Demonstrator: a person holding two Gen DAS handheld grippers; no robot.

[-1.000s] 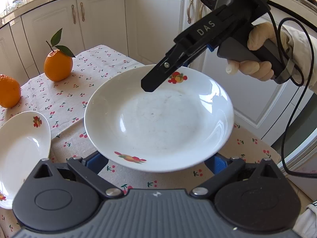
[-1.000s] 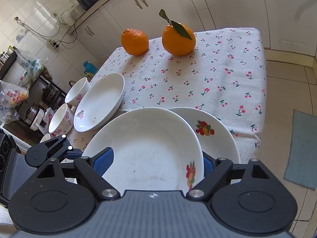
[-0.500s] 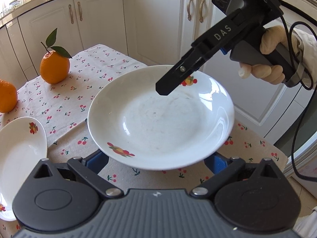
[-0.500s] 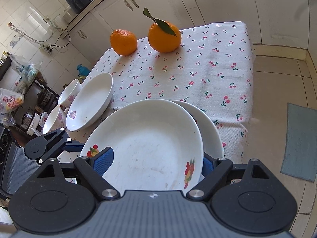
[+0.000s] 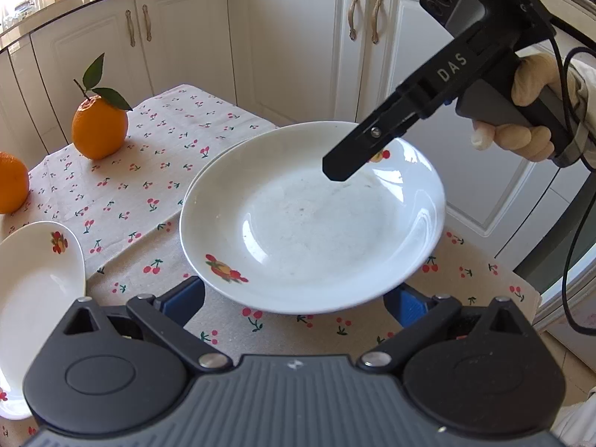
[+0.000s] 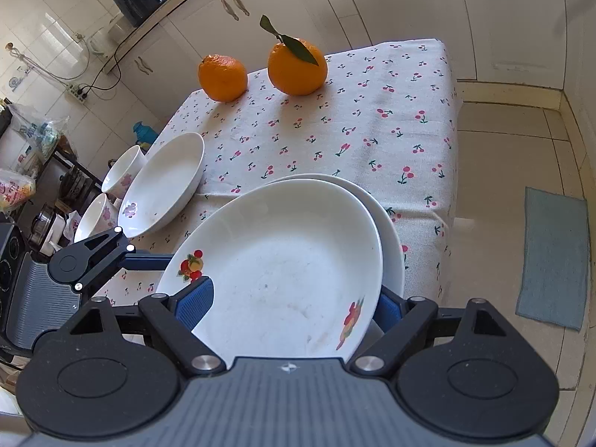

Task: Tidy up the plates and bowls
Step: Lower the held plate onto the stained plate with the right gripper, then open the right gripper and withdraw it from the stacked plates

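While my right gripper point(image 6: 290, 305), pinching the top plate point(image 6: 283, 253), has brought it nearly square over the bottom plate point(image 6: 391, 249), stacking looks almost done; my left gripper point(image 5: 294, 298) gapes wide, empty.

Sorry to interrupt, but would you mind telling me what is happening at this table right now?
A person holding two handheld grippers is stacking dishes on a table with a cherry-print tablecloth. The right gripper holds a white plate with fruit decals by its near rim, tilted just over a second white plate lying on the cloth. The left gripper waits at the plate's opposite edge, jaws open. Another plate, two small bowls and two oranges sit further off.
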